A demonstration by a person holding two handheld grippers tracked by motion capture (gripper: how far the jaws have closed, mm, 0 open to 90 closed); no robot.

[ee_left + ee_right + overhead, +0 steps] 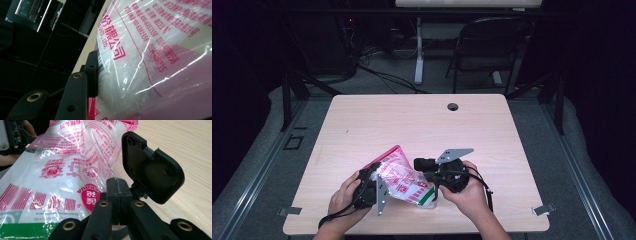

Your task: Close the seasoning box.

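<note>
Pale woodgrain table [412,120] bears crinkly plastic bag [404,181] of seemingly white granules.

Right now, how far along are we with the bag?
Done: both grippers are on the bag, lifted at one end off the table. In hand: the left gripper squeezes its filled part; the right gripper has its fingers closed on a fold of clear film at its edge. Left: I see no tear or opening yet, so whatever comes next is still ahead.
</note>
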